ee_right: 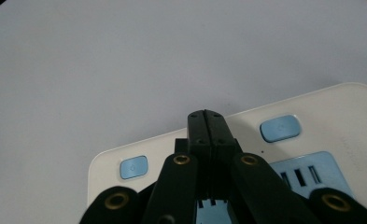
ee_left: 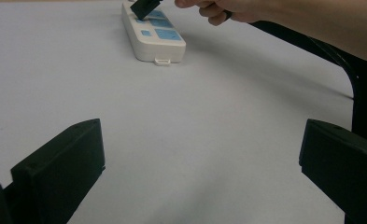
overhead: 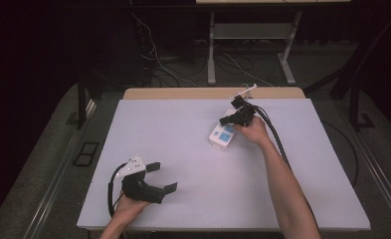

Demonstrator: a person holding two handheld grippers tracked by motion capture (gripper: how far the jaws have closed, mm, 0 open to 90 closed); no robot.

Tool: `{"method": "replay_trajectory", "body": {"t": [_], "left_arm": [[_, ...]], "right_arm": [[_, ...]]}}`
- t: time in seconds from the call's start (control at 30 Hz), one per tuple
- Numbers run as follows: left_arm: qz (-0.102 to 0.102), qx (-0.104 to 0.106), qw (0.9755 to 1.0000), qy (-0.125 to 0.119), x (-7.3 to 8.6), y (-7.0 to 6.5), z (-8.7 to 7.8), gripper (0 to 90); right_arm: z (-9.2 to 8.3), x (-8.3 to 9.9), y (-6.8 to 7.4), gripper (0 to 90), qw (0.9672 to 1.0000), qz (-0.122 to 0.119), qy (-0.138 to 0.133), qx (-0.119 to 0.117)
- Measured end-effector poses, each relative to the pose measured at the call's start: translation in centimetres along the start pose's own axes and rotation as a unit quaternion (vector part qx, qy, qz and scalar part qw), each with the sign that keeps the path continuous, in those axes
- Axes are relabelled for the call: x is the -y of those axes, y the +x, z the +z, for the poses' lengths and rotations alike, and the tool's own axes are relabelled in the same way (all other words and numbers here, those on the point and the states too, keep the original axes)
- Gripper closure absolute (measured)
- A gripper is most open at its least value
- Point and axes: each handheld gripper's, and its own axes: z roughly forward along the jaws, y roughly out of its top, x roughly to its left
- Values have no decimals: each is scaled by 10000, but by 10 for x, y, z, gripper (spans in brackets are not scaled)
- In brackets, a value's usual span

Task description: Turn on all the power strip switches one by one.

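A white power strip (overhead: 222,134) with blue sockets lies on the table's far right half. My right gripper (overhead: 224,120) is shut, with nothing between its jaws. Its joined tips (ee_right: 206,116) rest over the strip's top (ee_right: 340,107), between two blue buttons (ee_right: 133,167) (ee_right: 280,128); whether they touch it I cannot tell. The left gripper view has the strip (ee_left: 154,35) far ahead with the right gripper (ee_left: 144,8) over it. My left gripper (overhead: 162,177) sits at the near left of the table, open, its jaws (ee_left: 202,140) wide apart over bare surface.
The table's white sheet (overhead: 183,129) ends at a wooden strip (overhead: 183,93) along the far edge. Black cables (overhead: 275,134) trail from the right gripper along the forearm. Beyond the table stand a desk frame (overhead: 252,45) and loose floor wires.
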Motion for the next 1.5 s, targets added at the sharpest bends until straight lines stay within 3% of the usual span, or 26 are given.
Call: {"method": "replay_trajectory", "body": {"t": [0.97,1.1,1.5], "left_arm": [[-12,-32,10000,-21,1,-3,-1,0],[-24,-29,10000,-12,1,-1,0,0],[-41,-51,10000,-28,1,1,-1,0]], "right_arm": [[2,10,-1,900,9994,145,-318,-34],[2,9,4,900,9995,-34,-290,113],[-4,5,0,900,9995,14,-200,233]]}}
